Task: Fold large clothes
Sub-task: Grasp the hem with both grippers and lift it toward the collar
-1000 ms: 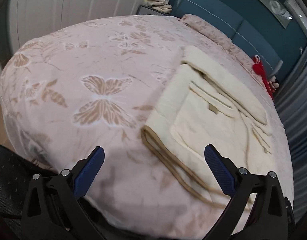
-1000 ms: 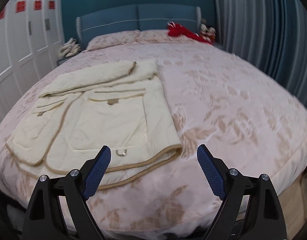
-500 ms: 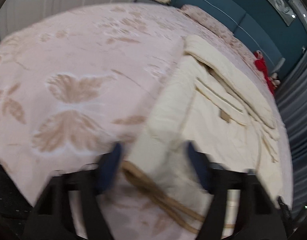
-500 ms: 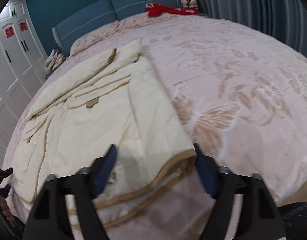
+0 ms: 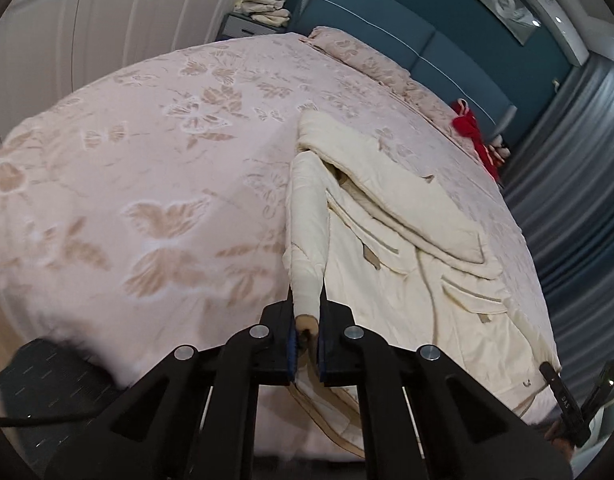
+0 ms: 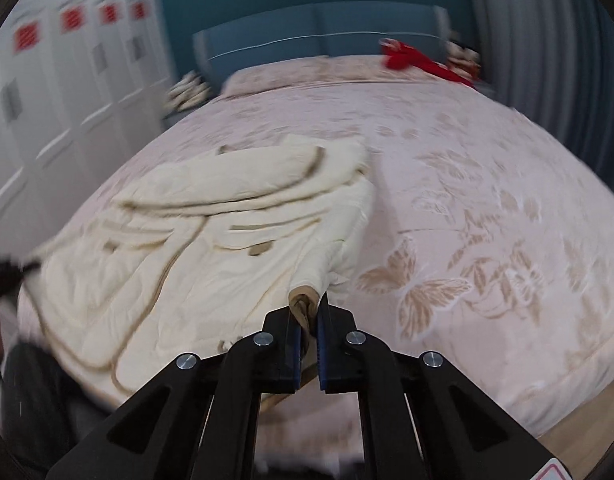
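A cream quilted coat with tan trim (image 5: 407, 248) lies partly folded on the pink butterfly bedspread (image 5: 147, 184). My left gripper (image 5: 306, 332) is shut on the coat's near left hem corner and lifts it off the bed. My right gripper (image 6: 307, 320) is shut on the near right hem corner of the same coat (image 6: 211, 236), which is also raised. The right gripper shows at the lower right edge of the left wrist view (image 5: 575, 408).
Blue headboard (image 6: 319, 36) at the far end, with a red item (image 6: 415, 60) by the pillows. White wardrobe doors (image 6: 59, 80) stand on the left, grey curtains (image 5: 579, 184) on the right. A nightstand with folded cloths (image 5: 263, 8) stands by the headboard.
Both grippers moved in from open to shut on the coat's two near hem corners and raised them off the bedspread.
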Motion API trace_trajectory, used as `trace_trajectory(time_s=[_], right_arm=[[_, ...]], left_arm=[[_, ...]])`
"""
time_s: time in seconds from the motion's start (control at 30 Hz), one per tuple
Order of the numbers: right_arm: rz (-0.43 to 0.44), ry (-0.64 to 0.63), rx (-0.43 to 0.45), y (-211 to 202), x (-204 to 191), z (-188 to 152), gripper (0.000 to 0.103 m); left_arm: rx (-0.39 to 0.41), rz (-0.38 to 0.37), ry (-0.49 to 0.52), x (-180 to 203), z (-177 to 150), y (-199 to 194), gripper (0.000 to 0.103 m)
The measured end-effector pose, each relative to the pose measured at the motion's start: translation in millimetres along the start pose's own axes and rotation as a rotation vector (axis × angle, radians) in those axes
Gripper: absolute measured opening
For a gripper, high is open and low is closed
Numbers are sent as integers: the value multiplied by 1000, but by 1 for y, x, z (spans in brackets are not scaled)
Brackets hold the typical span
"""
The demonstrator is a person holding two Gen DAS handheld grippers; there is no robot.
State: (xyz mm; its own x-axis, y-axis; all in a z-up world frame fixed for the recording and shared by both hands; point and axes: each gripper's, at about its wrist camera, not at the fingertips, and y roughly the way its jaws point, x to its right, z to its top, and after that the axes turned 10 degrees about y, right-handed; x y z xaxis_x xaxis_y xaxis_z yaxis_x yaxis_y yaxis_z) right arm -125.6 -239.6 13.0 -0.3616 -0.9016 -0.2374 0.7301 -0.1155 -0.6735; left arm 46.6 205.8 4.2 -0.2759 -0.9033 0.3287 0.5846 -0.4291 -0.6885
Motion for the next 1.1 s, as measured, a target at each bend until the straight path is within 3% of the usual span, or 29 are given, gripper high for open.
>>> trace_trajectory(time_s=[0.13,0.23,0.37,0.43,0.53,0.7,0.9,1.1], right_arm=[[67,-132,-56,-60,-13,-31,6],[102,-154,-58,-98,-19,-50,6],[121,-150,65,-127,-33,-38,6],[123,-132,129,-120,-37,-18,6],[93,-82,220,-88,-35,18,6],[52,68,269,-13,-24,72,6],[-22,138,250,64,-22,103,6],[-67,161,205,113,-16,108,6]], left_arm=[[9,-22,-13,-12,-26,-64,6],[34,-24,-40,-17,-41,-112,6],[121,-35,-52,-12,-26,-139,6],[169,-38,-25,-6,-4,-131,6],[234,15,56,13,35,-99,6],[276,108,109,27,87,-36,6],[221,229,139,23,124,50,6],[144,265,134,9,133,112,7]])
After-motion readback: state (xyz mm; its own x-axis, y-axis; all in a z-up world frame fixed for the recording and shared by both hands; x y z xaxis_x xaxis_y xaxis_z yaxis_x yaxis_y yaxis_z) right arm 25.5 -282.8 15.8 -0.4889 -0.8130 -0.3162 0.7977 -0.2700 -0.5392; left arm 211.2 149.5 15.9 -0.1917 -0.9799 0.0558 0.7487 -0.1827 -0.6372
